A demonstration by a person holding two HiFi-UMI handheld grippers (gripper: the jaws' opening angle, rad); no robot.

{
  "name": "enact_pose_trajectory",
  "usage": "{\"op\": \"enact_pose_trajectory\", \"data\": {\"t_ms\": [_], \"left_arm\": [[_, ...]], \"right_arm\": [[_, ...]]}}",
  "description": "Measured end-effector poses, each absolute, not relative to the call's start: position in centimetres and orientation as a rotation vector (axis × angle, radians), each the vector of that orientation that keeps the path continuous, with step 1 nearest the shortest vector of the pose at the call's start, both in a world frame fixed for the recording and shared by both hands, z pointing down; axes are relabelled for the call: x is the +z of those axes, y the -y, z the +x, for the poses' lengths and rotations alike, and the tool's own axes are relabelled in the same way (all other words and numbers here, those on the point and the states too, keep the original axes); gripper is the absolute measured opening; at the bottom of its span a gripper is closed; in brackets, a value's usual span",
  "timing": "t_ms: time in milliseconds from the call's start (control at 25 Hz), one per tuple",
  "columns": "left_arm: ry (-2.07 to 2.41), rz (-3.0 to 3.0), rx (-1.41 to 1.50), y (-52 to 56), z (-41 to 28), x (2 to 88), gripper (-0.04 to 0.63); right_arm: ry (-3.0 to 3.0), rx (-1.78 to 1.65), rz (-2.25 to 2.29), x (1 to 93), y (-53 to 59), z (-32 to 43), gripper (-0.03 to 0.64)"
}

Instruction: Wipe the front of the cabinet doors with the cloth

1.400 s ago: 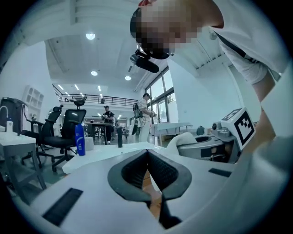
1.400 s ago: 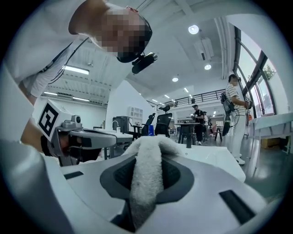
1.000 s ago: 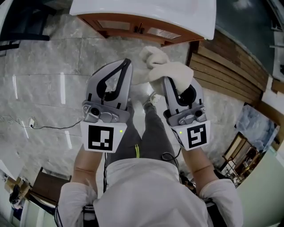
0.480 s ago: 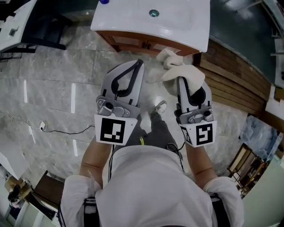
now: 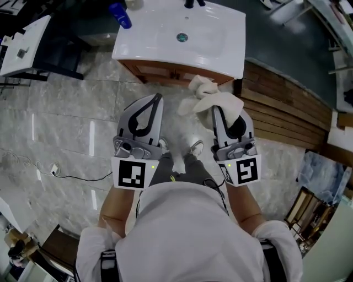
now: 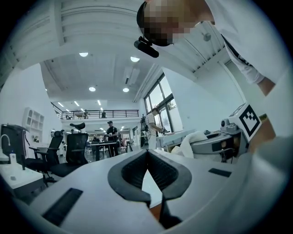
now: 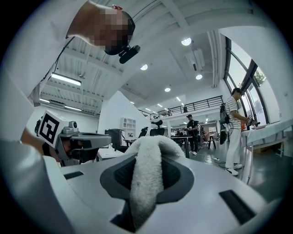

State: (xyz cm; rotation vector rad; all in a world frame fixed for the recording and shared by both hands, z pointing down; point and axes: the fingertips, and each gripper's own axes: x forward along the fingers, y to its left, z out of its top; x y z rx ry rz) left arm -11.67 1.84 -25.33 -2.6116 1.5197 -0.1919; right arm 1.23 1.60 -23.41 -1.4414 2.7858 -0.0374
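A wooden cabinet (image 5: 172, 72) under a white basin top (image 5: 212, 33) stands ahead of me, its door fronts showing only as a thin brown strip. My right gripper (image 5: 217, 108) is shut on a white fluffy cloth (image 5: 208, 97), which bunches out past the jaw tips, short of the cabinet. In the right gripper view the cloth (image 7: 146, 176) runs down between the jaws. My left gripper (image 5: 158, 97) is held level beside it, shut and empty, its jaws meeting at the tips (image 6: 147, 151). Both point toward the cabinet from a distance.
A blue bottle (image 5: 119, 15) and a dark tap (image 5: 193, 3) are at the basin's back. A slatted wooden panel (image 5: 281, 107) runs along the right. A cable (image 5: 71, 176) lies on the marble floor at left, by a white desk (image 5: 22, 49). My feet (image 5: 196, 147) are below the grippers.
The view has drawn back, so the whole basin top and the blue bottle have come into sight. Both grippers keep their side-by-side pose, the right one still holding the cloth.
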Motion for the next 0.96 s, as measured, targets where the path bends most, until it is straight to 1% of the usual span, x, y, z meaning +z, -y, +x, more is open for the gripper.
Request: {"op": "enact_pose_trajectory", "data": {"t_ms": [480, 960], "left_arm": [[-1.524, -2.547, -0.153, -2.2, -11.1, -29.0, 0.018], [-1.546, -2.493, -0.119, -4.2, -10.8, -32.3, 0.018]], "right_arm": [[-2.753, 0.015, -1.449, -26.3, -1.5, 3.3, 0.092], [-2.709, 0.063, -1.521, -29.3, -4.0, 6.7, 0.092]]}}
